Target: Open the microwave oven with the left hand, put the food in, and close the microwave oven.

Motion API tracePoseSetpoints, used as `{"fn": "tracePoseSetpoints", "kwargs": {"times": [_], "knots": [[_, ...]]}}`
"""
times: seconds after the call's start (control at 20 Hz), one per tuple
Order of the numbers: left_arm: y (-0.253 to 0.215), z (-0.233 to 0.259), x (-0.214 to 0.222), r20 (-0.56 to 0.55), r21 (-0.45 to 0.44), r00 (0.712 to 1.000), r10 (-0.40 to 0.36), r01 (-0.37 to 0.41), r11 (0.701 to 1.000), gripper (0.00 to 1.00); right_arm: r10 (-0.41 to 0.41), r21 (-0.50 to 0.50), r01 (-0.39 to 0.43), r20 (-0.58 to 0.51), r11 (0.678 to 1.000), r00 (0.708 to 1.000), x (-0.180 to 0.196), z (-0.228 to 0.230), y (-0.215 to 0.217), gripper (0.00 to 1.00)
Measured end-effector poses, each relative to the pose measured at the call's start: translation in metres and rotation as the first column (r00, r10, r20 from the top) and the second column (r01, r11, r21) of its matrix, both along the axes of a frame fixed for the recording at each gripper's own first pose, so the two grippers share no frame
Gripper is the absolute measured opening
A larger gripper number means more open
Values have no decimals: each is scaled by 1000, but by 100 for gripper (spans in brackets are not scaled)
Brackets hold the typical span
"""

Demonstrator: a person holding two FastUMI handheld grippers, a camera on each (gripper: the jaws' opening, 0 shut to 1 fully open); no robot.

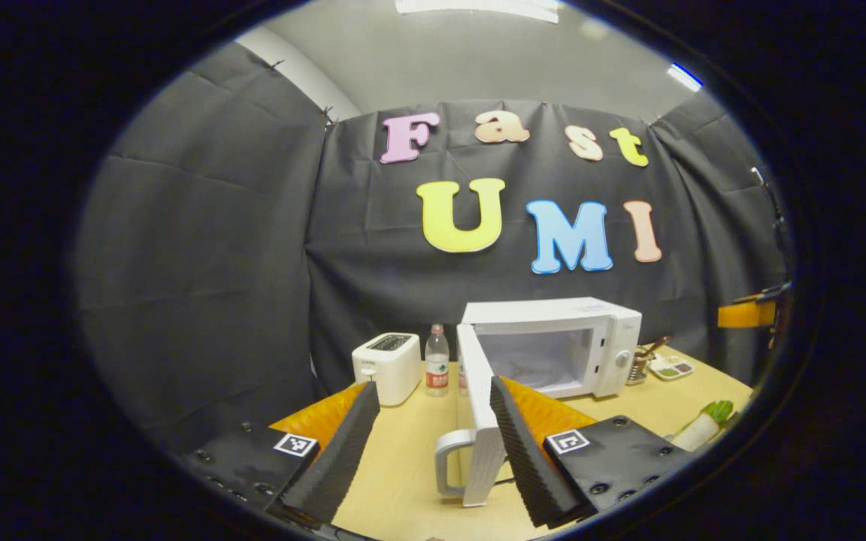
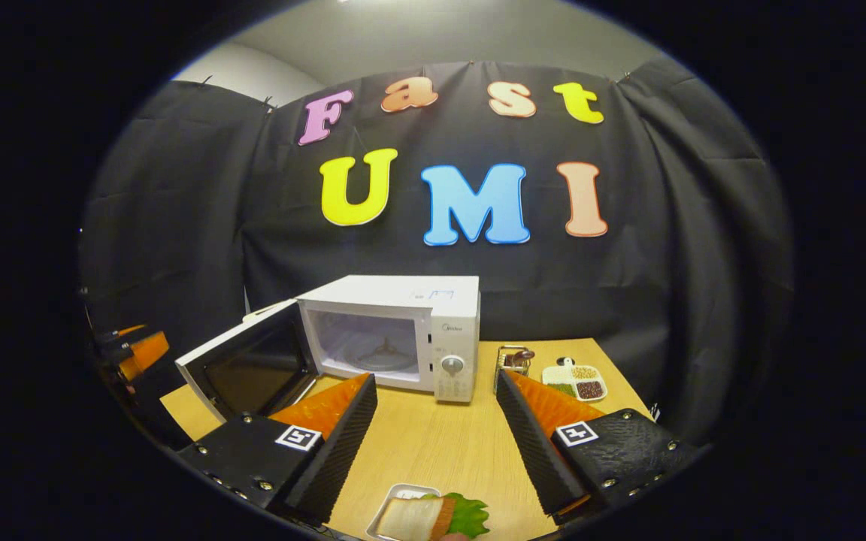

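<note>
Wooden table (image 2: 433,443), microwave door (image 2: 249,368) open, sandwich (image 2: 422,517) below

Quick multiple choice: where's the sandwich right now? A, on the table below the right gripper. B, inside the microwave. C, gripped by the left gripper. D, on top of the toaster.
A: in the right gripper view the sandwich lies in a small dish on the table, below the open right gripper, while the microwave stands open with only its turntable inside.

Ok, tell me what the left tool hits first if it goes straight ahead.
Probably the open microwave door: its edge stands between the left tool's fingers, handle nearest. Depth is unclear.
</note>
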State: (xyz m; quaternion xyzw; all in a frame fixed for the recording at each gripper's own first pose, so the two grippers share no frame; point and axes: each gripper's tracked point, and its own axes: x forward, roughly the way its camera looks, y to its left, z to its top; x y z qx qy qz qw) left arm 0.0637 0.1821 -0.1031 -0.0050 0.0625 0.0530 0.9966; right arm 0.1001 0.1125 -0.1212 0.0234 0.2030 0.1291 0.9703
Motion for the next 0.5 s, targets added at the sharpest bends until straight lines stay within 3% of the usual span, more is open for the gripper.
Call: {"fn": "tracePoseSetpoints", "kwargs": {"times": [0.2, 0.5], "knots": [[-30, 41, 2, 76, 5, 997, 3, -3, 1000, 95, 45, 50, -39, -126, 998, 991, -10, -36, -13, 98], [-65, 66, 1, 120, 18, 993, 6, -8, 1000, 95, 85, 110, -52, -315, 993, 945, -36, -96, -32, 98]]}}
